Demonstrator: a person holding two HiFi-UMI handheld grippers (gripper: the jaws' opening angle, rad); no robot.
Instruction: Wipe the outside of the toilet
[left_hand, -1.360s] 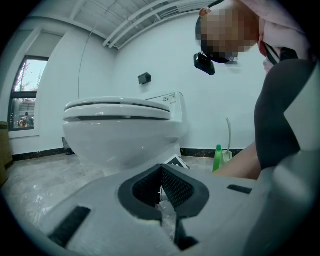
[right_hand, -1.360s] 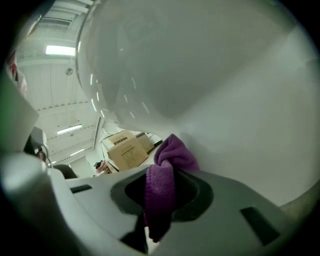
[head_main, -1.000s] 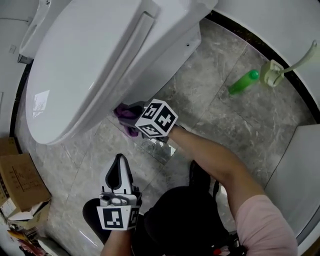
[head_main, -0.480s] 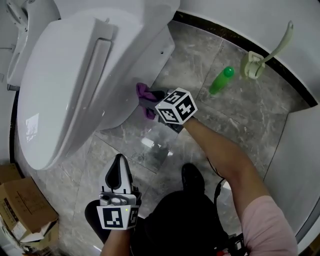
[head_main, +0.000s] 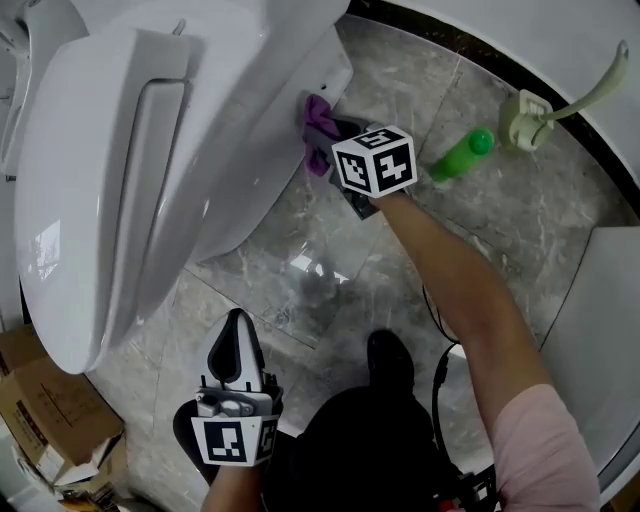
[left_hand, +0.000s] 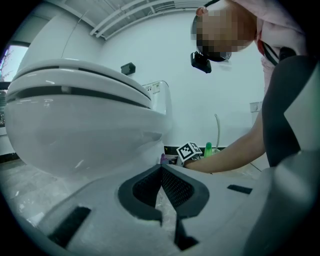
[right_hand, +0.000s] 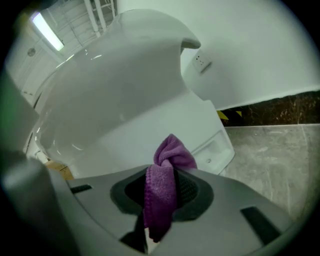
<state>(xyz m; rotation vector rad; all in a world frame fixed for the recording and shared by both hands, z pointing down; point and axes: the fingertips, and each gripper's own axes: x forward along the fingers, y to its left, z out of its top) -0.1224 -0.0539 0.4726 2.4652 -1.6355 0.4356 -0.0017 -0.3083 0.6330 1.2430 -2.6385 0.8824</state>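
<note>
**Cloth held to the toilet's side**

The toilet (head_main: 150, 150) is seen from above with its lid down. Against its lower outer wall, near the back, a purple cloth (head_main: 318, 122) is pressed. The cloth is clamped between the jaws of the right gripper (head_main: 332, 140), a bunched end sticking out past the tips toward the porcelain and the rest hanging behind them. The left gripper (head_main: 238, 328) is held low over the grey floor (head_main: 500, 230), well apart from the toilet, jaws closed together with nothing between them. A green bottle (head_main: 460, 155) lies on the floor beside a brush holder (head_main: 528, 120). A cardboard box (head_main: 45, 415) is seen at the far left.
</note>
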